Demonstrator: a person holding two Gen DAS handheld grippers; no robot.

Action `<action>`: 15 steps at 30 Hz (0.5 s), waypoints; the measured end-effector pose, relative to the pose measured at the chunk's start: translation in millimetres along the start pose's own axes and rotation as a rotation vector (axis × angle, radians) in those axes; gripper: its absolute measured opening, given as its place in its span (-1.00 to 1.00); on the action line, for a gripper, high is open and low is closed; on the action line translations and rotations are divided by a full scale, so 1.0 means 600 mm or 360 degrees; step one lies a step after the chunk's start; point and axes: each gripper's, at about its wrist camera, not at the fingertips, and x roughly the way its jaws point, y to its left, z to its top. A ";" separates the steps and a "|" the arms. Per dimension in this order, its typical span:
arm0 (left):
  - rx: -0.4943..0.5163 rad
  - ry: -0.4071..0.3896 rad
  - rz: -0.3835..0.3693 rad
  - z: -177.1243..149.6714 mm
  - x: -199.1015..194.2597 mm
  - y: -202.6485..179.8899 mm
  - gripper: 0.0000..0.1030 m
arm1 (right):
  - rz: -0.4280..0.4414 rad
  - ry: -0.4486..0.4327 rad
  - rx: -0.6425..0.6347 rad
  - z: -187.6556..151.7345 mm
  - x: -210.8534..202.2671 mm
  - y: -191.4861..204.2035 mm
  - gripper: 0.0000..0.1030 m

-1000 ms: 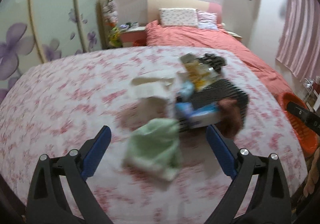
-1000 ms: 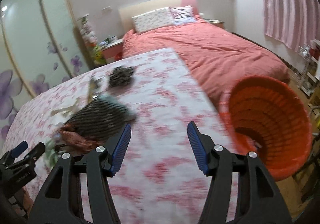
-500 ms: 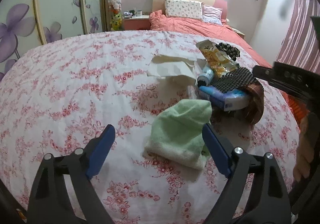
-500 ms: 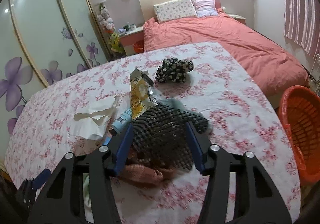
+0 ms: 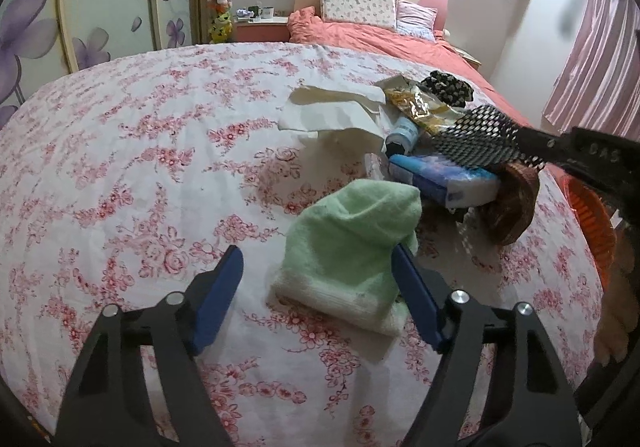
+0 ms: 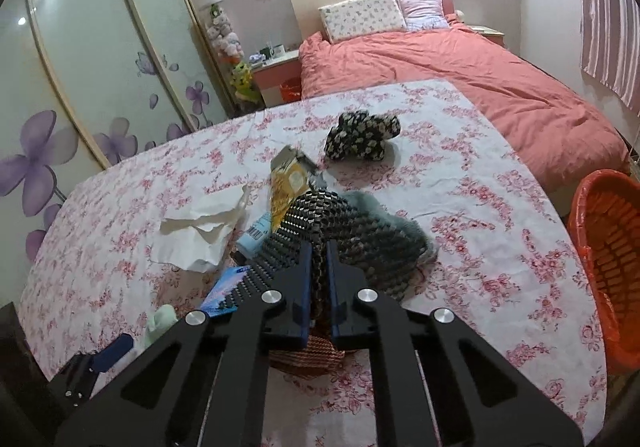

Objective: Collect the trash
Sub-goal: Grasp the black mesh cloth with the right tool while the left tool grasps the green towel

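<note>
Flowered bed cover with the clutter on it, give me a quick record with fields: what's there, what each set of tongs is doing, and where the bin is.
surface: flowered bed cover
right tongs: shut on the black mesh sheet, jaws just closed on it
left tongs: open, jaws just narrowing around the green towel, pads not pressing yet
trash nearby: crumpled white paper, yellow snack wrapper, small blue bottle
also there: blue tissue pack, black floral cloth
bin: orange basket, off the cover's right edge

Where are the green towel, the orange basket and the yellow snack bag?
green towel (image 5: 352, 243): left wrist view, middle of the cloth.
orange basket (image 6: 612, 247): right wrist view, inner wall.
yellow snack bag (image 6: 290, 183): right wrist view, printed front.
</note>
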 end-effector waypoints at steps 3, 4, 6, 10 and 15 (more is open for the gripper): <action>0.0006 0.0018 -0.0005 -0.002 0.005 -0.005 0.23 | -0.0009 -0.0046 0.0012 0.005 -0.012 -0.009 -0.88; 0.0008 0.0027 -0.0018 -0.003 0.007 -0.008 0.13 | -0.0011 -0.0054 0.0013 0.007 -0.013 -0.012 -0.88; 0.0008 0.0037 -0.0018 -0.003 0.011 -0.009 0.05 | -0.0021 -0.0068 0.0014 0.008 -0.017 -0.016 -0.89; 0.0004 0.0043 -0.0011 -0.003 0.011 -0.008 -0.47 | -0.0040 -0.0094 0.0018 0.008 -0.026 -0.024 -0.89; 0.0004 0.0015 -0.0025 0.002 0.002 -0.001 -0.70 | -0.0052 -0.0135 0.0030 0.012 -0.040 -0.032 -0.89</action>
